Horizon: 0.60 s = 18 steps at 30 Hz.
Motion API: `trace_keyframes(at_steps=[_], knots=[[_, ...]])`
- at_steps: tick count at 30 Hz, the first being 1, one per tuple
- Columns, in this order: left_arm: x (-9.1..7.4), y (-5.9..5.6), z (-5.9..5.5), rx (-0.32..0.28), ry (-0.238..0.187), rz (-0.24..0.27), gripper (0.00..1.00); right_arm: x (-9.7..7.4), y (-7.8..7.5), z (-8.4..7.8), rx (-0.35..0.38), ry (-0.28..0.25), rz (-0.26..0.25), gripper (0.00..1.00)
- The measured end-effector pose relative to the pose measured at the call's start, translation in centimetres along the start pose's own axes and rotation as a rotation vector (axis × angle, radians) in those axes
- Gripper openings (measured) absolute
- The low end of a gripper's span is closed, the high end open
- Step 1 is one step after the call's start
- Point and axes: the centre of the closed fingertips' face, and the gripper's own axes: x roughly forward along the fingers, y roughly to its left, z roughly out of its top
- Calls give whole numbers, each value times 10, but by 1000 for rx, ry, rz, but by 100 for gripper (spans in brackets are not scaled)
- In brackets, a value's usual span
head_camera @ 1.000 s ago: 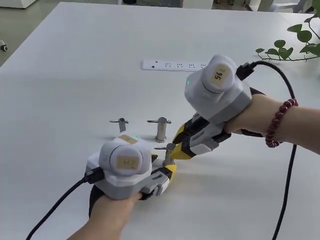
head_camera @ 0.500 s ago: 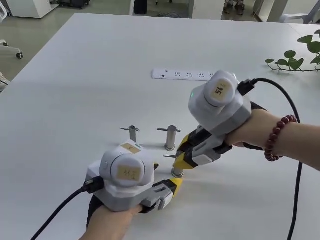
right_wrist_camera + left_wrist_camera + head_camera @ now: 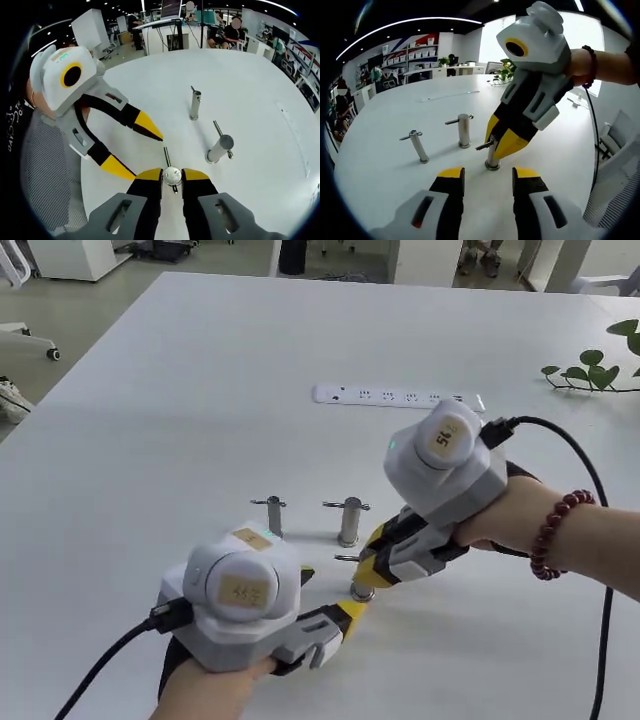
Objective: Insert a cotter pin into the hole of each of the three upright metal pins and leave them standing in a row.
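Right gripper [image 3: 172, 176]: jaws drawn together and clamped on the top of the nearest metal pin [image 3: 492, 161], one yellow tip on each side of its round head. A cotter pin [image 3: 165, 153] passes crosswise through this pin near the top, and its ends project beyond the jaws on both sides. The pin stands upright with its base on the white table [image 3: 180, 390].

Left gripper [image 3: 488, 175]: jaws apart, with nothing between them. In the left gripper view the clamped pin stands just ahead of the gap between the two tips, clear of both. In the right gripper view the spread yellow tips point toward the cotter pin's outer end and lie near it; whether they touch cannot be told.

Middle metal pin [image 3: 349, 523] and far metal pin [image 3: 275, 517]: both upright on the table, apart from each other and from both grippers, each with a cotter pin set crosswise through its upper end.

Background: a white power strip [image 3: 398, 397] lies flat farther back on the table, and a leafy plant [image 3: 592, 371] reaches in at the right edge.
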Motion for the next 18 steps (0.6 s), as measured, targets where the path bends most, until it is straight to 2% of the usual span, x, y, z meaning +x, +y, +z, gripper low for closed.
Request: trace_keyframes(at_steps=[7,18], knots=[[-7,-1,4,-1,-10,-8,38,0,0,0,-37,1,-4,9],[-16,-2,4,5,-10,-18,41,0,-2,1,-33,5,-1,8]])
